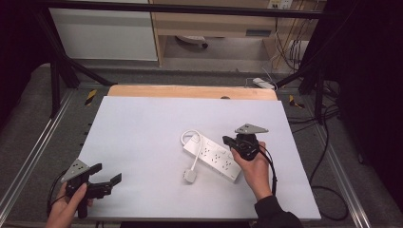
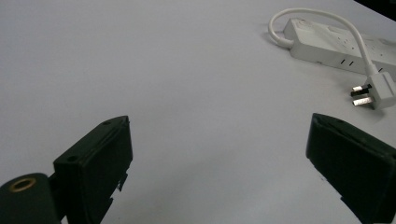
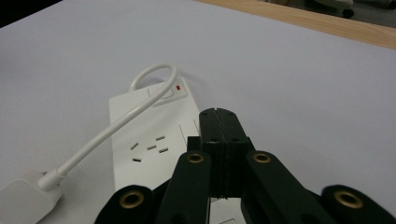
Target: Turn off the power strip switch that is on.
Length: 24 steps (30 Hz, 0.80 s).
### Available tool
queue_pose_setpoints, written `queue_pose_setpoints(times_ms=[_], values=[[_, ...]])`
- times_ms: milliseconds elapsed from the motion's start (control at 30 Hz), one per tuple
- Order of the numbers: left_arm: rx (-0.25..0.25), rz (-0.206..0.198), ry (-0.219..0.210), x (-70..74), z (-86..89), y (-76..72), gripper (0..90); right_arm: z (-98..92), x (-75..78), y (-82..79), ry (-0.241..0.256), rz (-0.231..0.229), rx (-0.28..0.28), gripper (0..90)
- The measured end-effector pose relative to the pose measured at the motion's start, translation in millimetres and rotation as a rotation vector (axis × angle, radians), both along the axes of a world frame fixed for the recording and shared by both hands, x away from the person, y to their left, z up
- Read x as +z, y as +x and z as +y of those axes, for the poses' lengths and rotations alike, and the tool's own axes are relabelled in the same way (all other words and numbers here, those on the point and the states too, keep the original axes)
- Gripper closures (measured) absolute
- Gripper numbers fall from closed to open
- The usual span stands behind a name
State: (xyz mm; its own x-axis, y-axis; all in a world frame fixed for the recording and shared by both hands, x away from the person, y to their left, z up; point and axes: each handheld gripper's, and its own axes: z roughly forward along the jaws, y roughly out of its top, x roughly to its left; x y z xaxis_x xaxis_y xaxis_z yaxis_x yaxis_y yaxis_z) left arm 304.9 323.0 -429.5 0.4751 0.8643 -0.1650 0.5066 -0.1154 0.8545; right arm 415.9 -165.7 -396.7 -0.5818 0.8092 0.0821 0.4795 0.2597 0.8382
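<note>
One power strip lies flat; left gripper gapes, right gripper pressed closed.

Table: white top, wooden strip along far edge | On it: white power strip right of centre, short looped cord, plug beside it.

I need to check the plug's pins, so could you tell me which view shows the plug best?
The left gripper view: the plug lies unobstructed with its pins facing the camera. The high view shows it small; the right gripper view catches only its body at the frame's edge.
</note>
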Motion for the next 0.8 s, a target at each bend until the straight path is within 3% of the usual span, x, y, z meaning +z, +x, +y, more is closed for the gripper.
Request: queue_pose_setpoints(times_ms=[800], values=[[-0.006,0.002,0.007,-0.3,-0.4,-0.1,7.4,3.4,-13.7,0.5,-0.018,0.005,0.009,90.0]])
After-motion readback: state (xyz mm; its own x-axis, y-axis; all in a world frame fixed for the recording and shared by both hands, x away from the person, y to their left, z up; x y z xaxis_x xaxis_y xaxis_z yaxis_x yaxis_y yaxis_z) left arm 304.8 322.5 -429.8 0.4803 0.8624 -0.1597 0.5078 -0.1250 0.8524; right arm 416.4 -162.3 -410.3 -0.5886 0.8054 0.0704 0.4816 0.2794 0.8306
